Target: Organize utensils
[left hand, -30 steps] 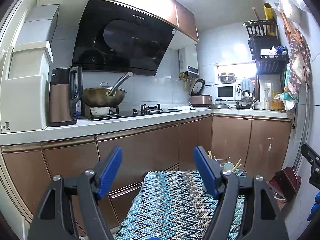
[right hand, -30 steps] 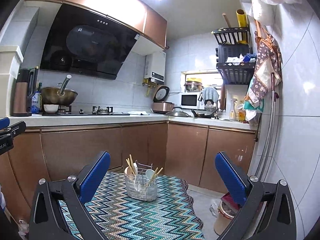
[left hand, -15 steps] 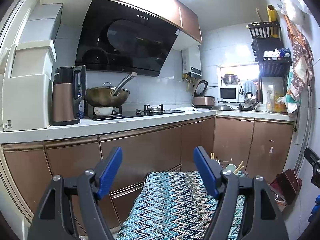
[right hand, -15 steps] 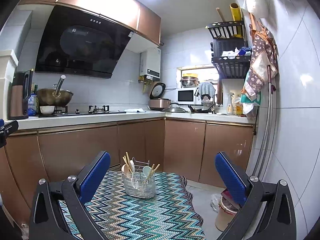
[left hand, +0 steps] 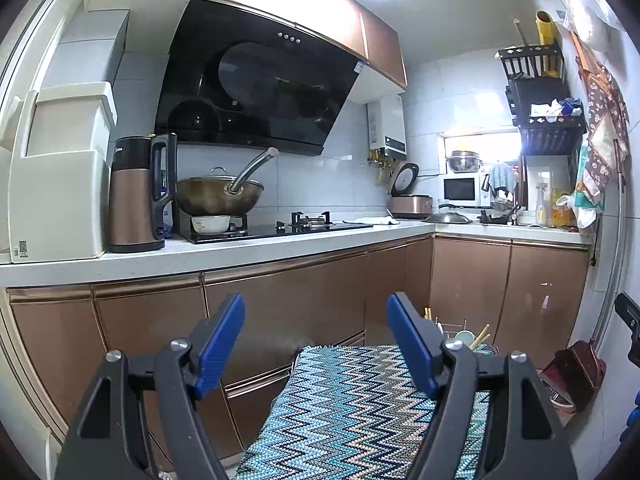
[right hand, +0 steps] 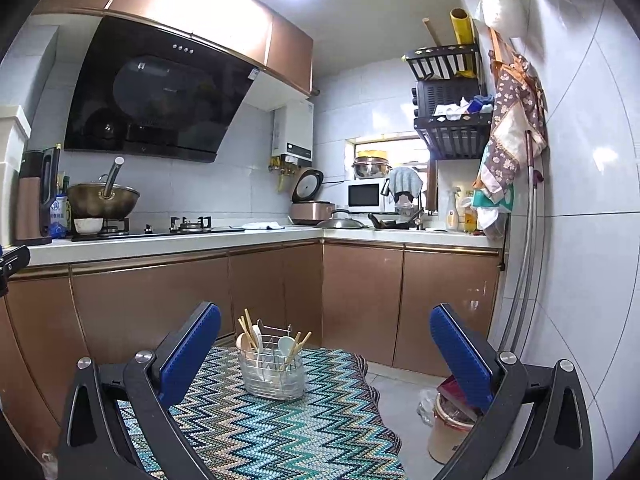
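Both the left gripper (left hand: 316,340) and the right gripper (right hand: 325,350) hold their jaws apart, empty. At centre frame, the caddy (right hand: 274,376) looks light and rigid; its chopsticks (right hand: 249,330) and spoons (right hand: 286,346) look thin and slippery, best pinched mid-handle.

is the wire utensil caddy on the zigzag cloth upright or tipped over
Upright. The wire utensil caddy stands on its base on the zigzag cloth, with chopsticks and spoons pointing up out of its top.
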`<state>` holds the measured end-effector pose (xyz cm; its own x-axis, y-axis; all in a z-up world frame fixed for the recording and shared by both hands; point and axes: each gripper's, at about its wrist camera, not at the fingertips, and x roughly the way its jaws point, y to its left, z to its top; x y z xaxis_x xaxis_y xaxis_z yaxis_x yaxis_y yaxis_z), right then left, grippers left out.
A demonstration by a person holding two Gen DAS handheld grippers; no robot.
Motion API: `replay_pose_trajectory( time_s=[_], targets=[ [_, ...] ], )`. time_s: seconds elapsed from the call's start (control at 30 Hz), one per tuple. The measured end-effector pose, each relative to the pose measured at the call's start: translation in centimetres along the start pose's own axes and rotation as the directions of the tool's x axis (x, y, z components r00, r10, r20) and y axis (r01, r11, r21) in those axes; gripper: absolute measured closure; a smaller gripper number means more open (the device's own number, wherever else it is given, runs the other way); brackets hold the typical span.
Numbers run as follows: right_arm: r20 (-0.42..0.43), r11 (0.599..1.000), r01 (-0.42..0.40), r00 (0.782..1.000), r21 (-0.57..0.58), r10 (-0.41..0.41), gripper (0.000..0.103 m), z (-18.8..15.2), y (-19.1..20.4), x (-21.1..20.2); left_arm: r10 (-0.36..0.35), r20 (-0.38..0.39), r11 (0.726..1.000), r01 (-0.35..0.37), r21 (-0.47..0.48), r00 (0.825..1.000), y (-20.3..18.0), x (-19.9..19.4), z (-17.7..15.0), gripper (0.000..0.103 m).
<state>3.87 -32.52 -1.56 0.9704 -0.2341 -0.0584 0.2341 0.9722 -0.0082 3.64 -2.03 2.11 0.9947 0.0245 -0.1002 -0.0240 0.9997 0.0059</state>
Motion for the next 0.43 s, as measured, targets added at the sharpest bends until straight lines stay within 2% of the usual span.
replay_pose_trajectory(
  time_s=[0.43],
  targets=[
    [-0.011,1.000,-0.004,1.000,-0.028,0.003,0.000,-0.4,1.0,0.3,-0.003,-0.014,1.000,0.003,0.001,1.000,0.1,0.1,-0.2,0.031]
  ],
)
